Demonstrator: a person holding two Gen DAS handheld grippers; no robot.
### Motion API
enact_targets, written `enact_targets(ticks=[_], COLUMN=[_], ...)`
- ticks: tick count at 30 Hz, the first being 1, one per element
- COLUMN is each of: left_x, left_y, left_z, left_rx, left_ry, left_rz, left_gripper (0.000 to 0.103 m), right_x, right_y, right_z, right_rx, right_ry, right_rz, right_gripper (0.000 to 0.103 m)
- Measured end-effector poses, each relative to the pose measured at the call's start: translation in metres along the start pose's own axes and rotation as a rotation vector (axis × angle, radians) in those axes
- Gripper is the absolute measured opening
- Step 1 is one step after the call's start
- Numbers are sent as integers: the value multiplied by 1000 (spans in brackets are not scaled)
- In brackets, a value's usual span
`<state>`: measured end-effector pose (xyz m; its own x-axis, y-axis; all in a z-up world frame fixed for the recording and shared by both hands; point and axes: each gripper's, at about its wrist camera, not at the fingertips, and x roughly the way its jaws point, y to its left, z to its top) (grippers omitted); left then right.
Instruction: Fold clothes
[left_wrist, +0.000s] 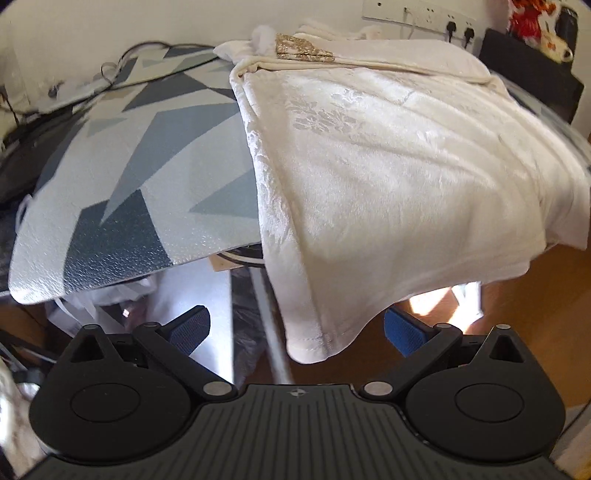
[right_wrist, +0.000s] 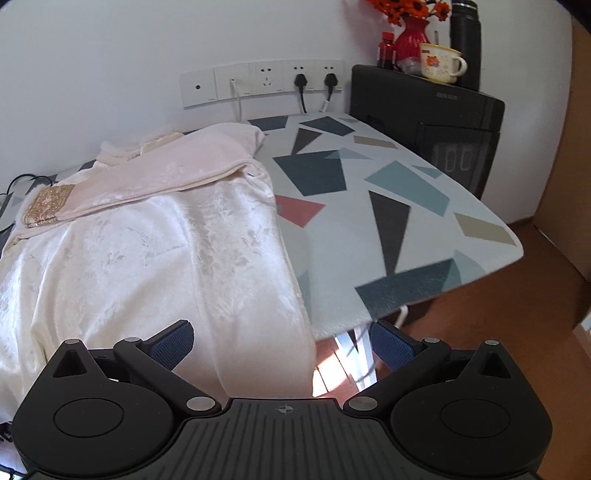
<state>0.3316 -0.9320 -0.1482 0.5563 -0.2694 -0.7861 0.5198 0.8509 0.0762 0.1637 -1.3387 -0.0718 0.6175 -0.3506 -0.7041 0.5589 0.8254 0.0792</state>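
In the left wrist view the left gripper (left_wrist: 295, 328) has its jaws spread wide and holds nothing; the blue pads (left_wrist: 190, 328) sit below the near edge of the table (left_wrist: 122, 177), and the hanging hem of the garment (left_wrist: 388, 166) drops between them without touching either. The cream garment lies on the patterned table top, its lower part draped over the near edge, a folded sleeve with a gold sequin cuff (left_wrist: 303, 50) laid across its far end. This view alone shows the cables (left_wrist: 122, 62) at the far left of the table and the plastic bags (left_wrist: 103, 299) beneath it. In the right wrist view the right gripper (right_wrist: 282, 343) is likewise wide open and empty, its left pad (right_wrist: 173, 345) in front of the garment (right_wrist: 155, 251), its right pad past the table edge (right_wrist: 406, 236). Only here do the containers show clearly: on a black box (right_wrist: 424, 110) beside the table stand a red vase (right_wrist: 412, 37) holding orange flowers (right_wrist: 406, 7), a mug (right_wrist: 441, 61) whose inside is hidden, a small red bottle (right_wrist: 386, 50) and a black flask (right_wrist: 465, 40). Wall sockets (right_wrist: 262, 83) carry two black plugs.
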Motion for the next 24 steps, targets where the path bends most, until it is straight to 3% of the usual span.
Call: enact_targets(ticks=[5, 7, 11, 16, 24], left_x=[16, 10, -12, -34, -43], left_y=[-17, -20, -22, -35, -33], left_z=[-19, -21, -23, -30, -15], left_rx=[201, 200, 139, 190, 160], left_ry=[-14, -71, -162, -285, -353], left_rz=[226, 272, 287, 331, 372], left_gripper=[102, 102, 102, 102, 102], right_x=[-2, -4, -7, -8, -9], right_y=[-19, -24, -21, -10, 8], right_z=[-14, -15, -9, -4, -6], right_rx=[64, 75, 68, 39, -18], right_ry=[47, 57, 43, 29, 28], right_rz=[-46, -58, -56, -25, 19], right_gripper=[102, 102, 102, 102, 102])
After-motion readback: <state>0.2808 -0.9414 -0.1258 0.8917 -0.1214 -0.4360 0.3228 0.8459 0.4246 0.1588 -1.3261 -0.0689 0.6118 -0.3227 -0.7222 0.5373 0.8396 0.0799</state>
